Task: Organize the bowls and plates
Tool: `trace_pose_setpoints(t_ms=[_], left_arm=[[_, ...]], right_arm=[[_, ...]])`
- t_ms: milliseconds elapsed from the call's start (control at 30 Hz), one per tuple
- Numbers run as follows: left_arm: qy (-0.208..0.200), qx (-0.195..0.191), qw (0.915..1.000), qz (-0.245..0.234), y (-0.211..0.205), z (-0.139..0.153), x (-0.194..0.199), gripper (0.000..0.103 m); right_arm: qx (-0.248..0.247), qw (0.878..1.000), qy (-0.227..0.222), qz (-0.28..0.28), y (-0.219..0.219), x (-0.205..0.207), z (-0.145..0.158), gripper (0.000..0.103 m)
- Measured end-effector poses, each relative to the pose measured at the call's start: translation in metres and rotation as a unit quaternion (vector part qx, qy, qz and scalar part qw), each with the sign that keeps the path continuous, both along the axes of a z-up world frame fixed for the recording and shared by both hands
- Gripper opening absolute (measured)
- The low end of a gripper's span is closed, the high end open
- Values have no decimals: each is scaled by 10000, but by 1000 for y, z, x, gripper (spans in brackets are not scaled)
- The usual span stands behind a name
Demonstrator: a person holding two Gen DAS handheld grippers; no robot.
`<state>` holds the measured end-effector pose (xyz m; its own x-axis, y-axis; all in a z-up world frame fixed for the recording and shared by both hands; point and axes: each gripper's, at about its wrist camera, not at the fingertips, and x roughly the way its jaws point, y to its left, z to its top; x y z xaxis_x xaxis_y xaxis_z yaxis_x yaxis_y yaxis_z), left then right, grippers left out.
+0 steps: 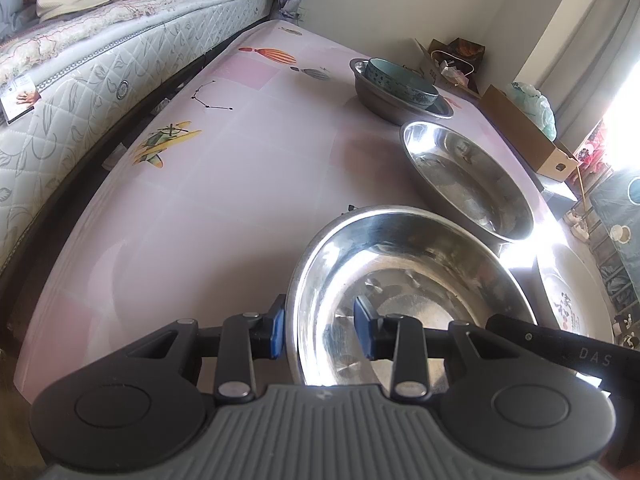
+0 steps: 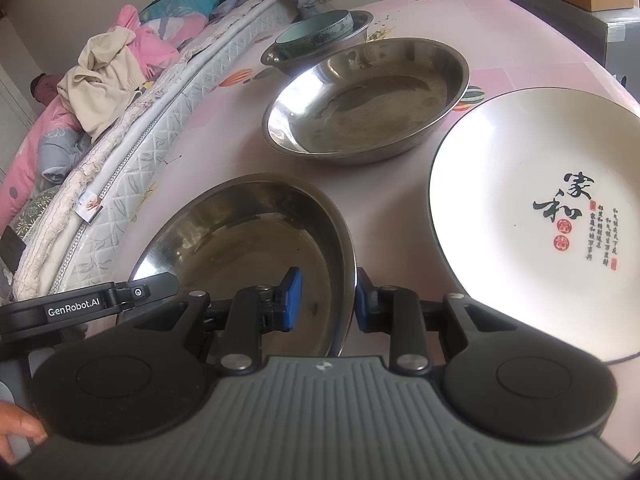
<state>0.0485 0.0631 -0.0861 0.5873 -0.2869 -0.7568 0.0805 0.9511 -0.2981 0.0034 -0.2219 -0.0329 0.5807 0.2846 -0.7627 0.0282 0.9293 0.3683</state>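
1. Left gripper (image 1: 320, 330): sitting at the bottom of the left wrist view, its blue-padded fingers (image 1: 277, 330) straddling the near-left rim of the near steel basin (image 1: 400, 280), one finger outside the wall and one inside; whether the pads are pressing the rim cannot be told.
2. Right gripper (image 2: 326, 302): sitting at the bottom of the right wrist view, its fingers (image 2: 291, 300) straddling the right rim of the same basin (image 2: 248, 248), one inside and one outside; the outer pad is lying against the rim, the inner one standing just off the wall, so a firm grip cannot be told.
3. Near steel basin: lying low and centre in both views on the pink patterned counter (image 1: 200, 200), empty inside.
4. Second steel basin (image 2: 368, 96): resting beyond the first, near it but apart, also empty.
5. Third steel basin (image 1: 400, 108): sitting farthest back, carrying a teal ceramic bowl (image 1: 400, 80) tilted inside it.
6. White plate with black calligraphy (image 2: 540, 220): lying flat at the right of the right wrist view, beside both nearer basins.
7. Bed mattress (image 1: 100, 80): running along the counter's left edge, piled with bedding and clothes (image 2: 104, 76).
8. Cardboard box (image 1: 524, 132): standing past the counter's far right edge.
9. Person's hand (image 2: 20, 428): showing at the lower left of the right wrist view.
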Motion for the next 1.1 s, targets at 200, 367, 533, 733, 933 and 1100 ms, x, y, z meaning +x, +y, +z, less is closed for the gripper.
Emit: trace_pose_setpoints(t_ms=[200,367,533,733,933,1100], left_arm=[[35,-44,10000,-51,0,0,-7,36],[37,-108,9999,-76,2,1,-10,37],[55,-114,9999,-40,3,0,-5,40],[27,-65,10000,-61,3,-1,1,44],[-30,-8,10000,-86,1,-1,3,43],[-49,3,9999,-157,-4,0,1,42]], right_arm=[[-29,10000,-1,-6,0,-1,1,26],[44,10000,4,-36,-3,0,0,26],[72,10000,4,-47,-4,0,0,26],[89,9999,-8,-72,-5,-1,0,26],[72,10000,1,-68,-5,0,0,26],[71,10000,4,-47,-4,-1,-1,26]])
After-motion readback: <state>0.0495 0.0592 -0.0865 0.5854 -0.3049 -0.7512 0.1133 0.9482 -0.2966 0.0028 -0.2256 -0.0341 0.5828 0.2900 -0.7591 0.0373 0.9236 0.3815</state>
